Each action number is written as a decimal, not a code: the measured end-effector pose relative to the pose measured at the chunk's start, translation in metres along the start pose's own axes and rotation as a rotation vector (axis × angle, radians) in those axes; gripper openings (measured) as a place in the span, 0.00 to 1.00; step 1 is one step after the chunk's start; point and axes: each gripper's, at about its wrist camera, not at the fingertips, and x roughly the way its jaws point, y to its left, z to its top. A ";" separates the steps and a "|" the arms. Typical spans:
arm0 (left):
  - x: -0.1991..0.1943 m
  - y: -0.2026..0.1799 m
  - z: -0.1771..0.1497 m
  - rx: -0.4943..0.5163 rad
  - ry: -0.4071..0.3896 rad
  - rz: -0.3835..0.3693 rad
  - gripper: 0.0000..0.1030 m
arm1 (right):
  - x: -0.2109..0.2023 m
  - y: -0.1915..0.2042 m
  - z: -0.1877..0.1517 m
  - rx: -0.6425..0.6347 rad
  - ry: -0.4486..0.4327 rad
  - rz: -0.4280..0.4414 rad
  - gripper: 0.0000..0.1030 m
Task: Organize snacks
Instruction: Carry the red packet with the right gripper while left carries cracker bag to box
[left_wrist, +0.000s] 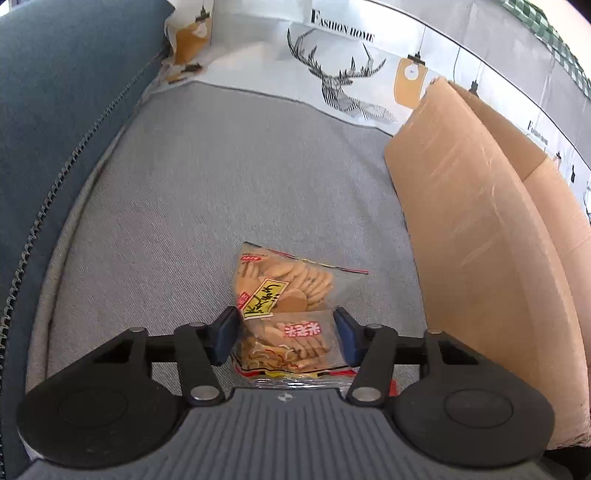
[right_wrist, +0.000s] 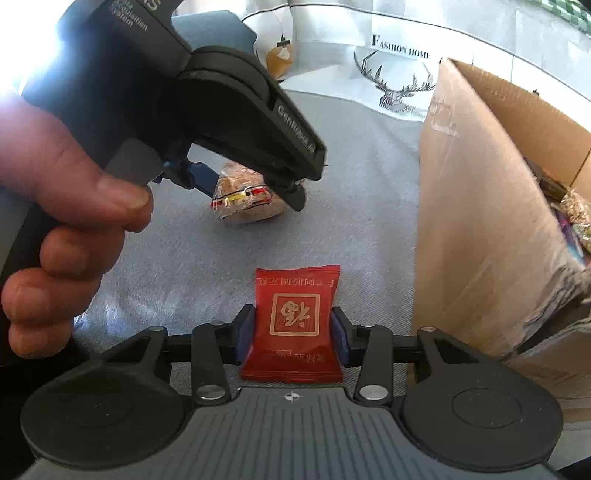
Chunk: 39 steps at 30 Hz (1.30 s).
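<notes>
The left gripper has its blue pads against both sides of a clear cracker bag, pinching it. The bag lies on the grey cushion, its long axis running away from the camera. A hand grips that tool's handle. The right gripper is pressed onto a red packet, also lengthwise between the pads, print upside down. The cardboard box stands open at far right.

Cracker bag on the sofa cushion, between the left claw pads. Red packet nearer, between the right claw pads. Cardboard box standing to the right of both.
</notes>
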 end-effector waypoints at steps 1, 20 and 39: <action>-0.003 0.001 0.000 -0.006 -0.014 0.000 0.52 | -0.002 0.000 0.001 -0.001 -0.012 -0.002 0.43; -0.150 0.040 -0.052 -0.172 -0.470 -0.183 0.51 | -0.104 0.001 0.004 -0.006 -0.337 0.032 0.43; -0.157 0.009 -0.066 -0.025 -0.459 -0.180 0.51 | -0.158 -0.145 -0.001 0.196 -0.554 -0.163 0.43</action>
